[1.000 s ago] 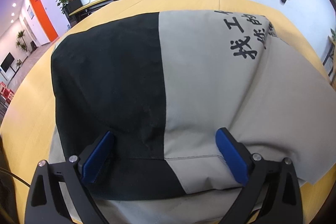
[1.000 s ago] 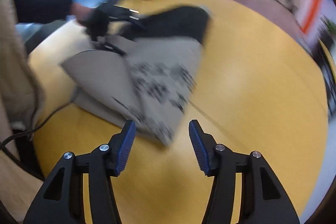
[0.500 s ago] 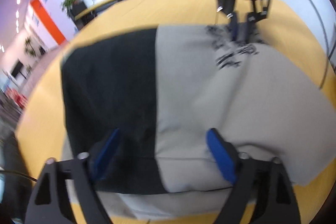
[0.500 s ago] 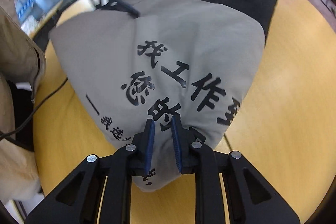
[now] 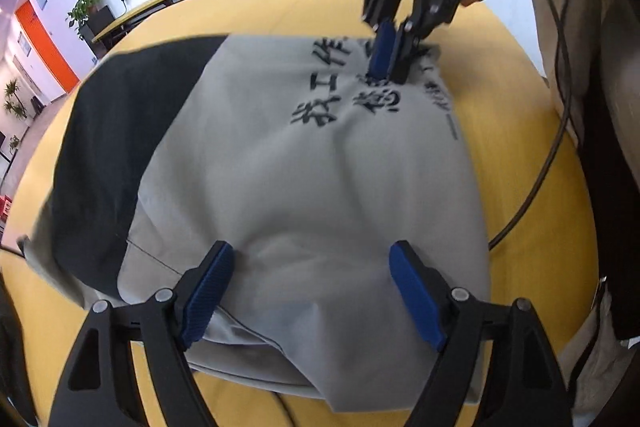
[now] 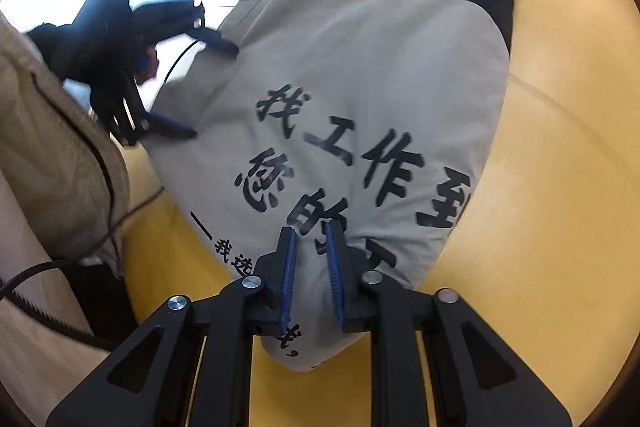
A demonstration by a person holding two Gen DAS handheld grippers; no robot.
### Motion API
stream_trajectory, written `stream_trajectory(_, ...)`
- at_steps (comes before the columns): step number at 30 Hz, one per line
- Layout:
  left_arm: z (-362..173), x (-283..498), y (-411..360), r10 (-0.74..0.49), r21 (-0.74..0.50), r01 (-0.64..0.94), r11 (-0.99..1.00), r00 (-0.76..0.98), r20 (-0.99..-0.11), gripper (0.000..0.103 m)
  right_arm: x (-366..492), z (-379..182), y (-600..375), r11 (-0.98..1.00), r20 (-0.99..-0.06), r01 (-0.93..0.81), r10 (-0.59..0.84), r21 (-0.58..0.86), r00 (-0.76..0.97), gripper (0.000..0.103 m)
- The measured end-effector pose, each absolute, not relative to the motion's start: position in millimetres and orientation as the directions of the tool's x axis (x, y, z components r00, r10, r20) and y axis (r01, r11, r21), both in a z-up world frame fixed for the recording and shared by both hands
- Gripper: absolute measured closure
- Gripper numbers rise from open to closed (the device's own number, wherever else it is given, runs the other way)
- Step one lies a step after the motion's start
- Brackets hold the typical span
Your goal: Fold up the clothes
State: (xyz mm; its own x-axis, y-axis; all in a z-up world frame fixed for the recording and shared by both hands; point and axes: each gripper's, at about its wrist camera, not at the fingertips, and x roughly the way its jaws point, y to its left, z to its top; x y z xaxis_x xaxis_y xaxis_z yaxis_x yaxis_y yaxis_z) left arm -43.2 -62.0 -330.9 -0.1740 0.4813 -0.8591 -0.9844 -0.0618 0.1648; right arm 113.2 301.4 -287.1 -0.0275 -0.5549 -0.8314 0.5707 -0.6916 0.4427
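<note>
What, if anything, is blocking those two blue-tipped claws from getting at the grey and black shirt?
Nothing visible. The left gripper stands wide open over the garment near its edge. The right gripper is closing on a pinch of its printed grey cloth.

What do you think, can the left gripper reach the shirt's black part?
Probably yes. The left gripper is open over the shirt, and the black part lies right beside it with nothing in between.

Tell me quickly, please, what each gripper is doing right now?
Left gripper: jaws wide open over the grey-and-black cloth garment with black printed characters, gripping nothing.
Right gripper: jaws closing, pinching a fold of the garment.
</note>
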Motion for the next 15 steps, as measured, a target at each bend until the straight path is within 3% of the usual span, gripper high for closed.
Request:
stream_trajectory(3,-334.3,-44.6,-62.5,0.479,0.155,-0.987,-0.045,-0.157,-0.864,0.018,89.2,-250.6,288.0,-0.662,-0.805,0.589,-0.593,0.464,-0.032,0.088)
stream_trajectory(8,-327.6,-47.7,-61.8,0.454,0.133,-0.987,-0.090,-0.159,-0.877,0.018,13.3,-192.3,247.7,-0.558,-0.775,0.787,-0.608,0.265,-0.170,0.087)
stream_trajectory(10,-318.0,-45.9,-67.7,0.436,0.113,-0.985,-0.134,-0.161,-0.886,0.018,-25.4,-215.5,230.9,-0.540,-0.810,0.814,-0.565,0.216,-0.160,0.087)
stream_trajectory(11,-308.4,-44.0,-76.7,0.420,0.107,-0.979,-0.171,-0.171,-0.891,0.019,-42.9,-231.0,223.5,-0.539,-0.824,0.814,-0.548,0.217,-0.143,0.091)
stream_trajectory(12,-298.4,-42.0,-86.2,0.403,0.102,-0.972,-0.211,-0.182,-0.897,0.019,-55.1,-244.7,220.3,-0.540,-0.832,0.811,-0.540,0.225,-0.129,0.103)
stream_trajectory(15,-258.0,-36.7,-144.7,0.332,0.083,-0.896,-0.436,-0.245,-0.911,0.019,-65.7,-268.1,218.1,-0.543,-0.828,0.809,-0.545,0.225,-0.135,0.103)
